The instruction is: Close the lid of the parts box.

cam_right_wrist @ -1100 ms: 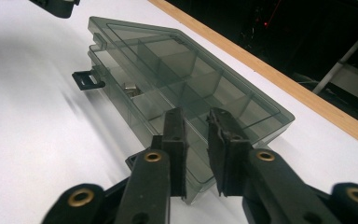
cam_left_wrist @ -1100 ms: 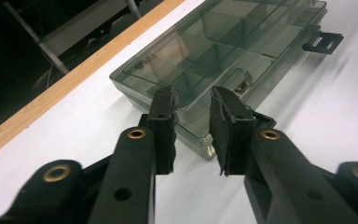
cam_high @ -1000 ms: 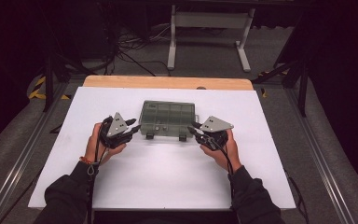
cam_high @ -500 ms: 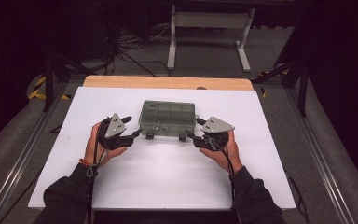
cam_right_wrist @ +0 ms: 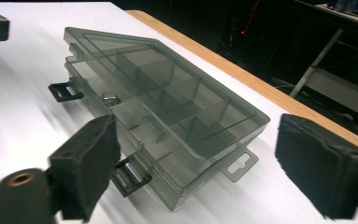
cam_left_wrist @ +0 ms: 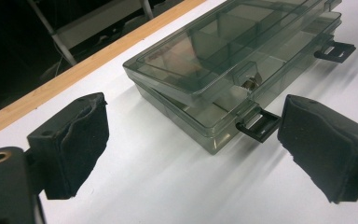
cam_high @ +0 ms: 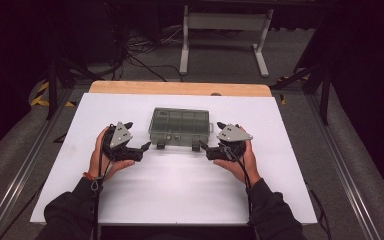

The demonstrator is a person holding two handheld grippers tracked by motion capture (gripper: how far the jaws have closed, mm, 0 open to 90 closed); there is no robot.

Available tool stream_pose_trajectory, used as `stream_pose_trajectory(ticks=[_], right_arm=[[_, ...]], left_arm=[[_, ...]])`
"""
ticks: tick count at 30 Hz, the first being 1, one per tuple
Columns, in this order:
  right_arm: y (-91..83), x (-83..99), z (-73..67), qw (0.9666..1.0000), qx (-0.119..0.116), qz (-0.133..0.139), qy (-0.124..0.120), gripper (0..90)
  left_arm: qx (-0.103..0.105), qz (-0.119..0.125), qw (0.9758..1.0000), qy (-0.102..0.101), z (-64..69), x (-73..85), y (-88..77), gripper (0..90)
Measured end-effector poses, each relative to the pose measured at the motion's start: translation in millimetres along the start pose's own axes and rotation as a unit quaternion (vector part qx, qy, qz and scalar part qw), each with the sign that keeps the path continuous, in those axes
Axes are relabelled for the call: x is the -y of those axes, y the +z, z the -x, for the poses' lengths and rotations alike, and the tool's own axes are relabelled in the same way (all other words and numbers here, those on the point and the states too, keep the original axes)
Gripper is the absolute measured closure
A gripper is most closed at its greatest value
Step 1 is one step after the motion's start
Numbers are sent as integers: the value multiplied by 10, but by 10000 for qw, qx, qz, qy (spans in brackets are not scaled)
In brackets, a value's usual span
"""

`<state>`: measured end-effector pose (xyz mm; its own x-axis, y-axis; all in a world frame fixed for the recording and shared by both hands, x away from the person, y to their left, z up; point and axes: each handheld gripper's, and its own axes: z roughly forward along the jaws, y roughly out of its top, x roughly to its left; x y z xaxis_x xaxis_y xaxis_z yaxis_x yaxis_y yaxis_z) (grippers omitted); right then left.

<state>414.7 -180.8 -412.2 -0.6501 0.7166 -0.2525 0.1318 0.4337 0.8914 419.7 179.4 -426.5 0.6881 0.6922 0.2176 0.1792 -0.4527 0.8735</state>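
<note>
Box [cam_high: 180,126], smoky clear plastic with compartments, lies mid-table [cam_high: 280,125], lid down, its 2 black latches [cam_left_wrist: 258,125] flipped out on the near side. We see the left gripper [cam_high: 141,148] and right gripper [cam_high: 203,148] flanking it, jaws spread wide, holding nothing.

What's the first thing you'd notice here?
A see-through grey compartment box sits mid-way across the white table, lid down, its two black latches flipped open. The left claw and right claw flank it, both open, aimed at those latches.
</note>
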Motion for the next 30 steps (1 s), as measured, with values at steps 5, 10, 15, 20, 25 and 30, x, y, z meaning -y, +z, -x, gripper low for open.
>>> stream_pose_trajectory(ticks=[5,10,15,20,25,30], right_arm=[[-3,15,24,9999,29,-3,111,66],[-15,13,29,9999,0,52,139,48],[-24,8,27,9999,82,40,76,55],[-35,6,36,9999,156,3,11,59],[-74,-4,69,9997,231,40,13,63],[-87,-2,79,9997,238,22,23,63]], left_arm=[[22,84,9999,-67,-18,17,-39,63],[49,125,9999,-10,-23,21,-65,48],[48,150,9999,26,-27,12,-83,48],[-9,185,9998,36,-49,5,-112,51],[-8,195,9998,35,-60,0,-136,51],[-26,196,9998,47,-71,-1,-166,51]])
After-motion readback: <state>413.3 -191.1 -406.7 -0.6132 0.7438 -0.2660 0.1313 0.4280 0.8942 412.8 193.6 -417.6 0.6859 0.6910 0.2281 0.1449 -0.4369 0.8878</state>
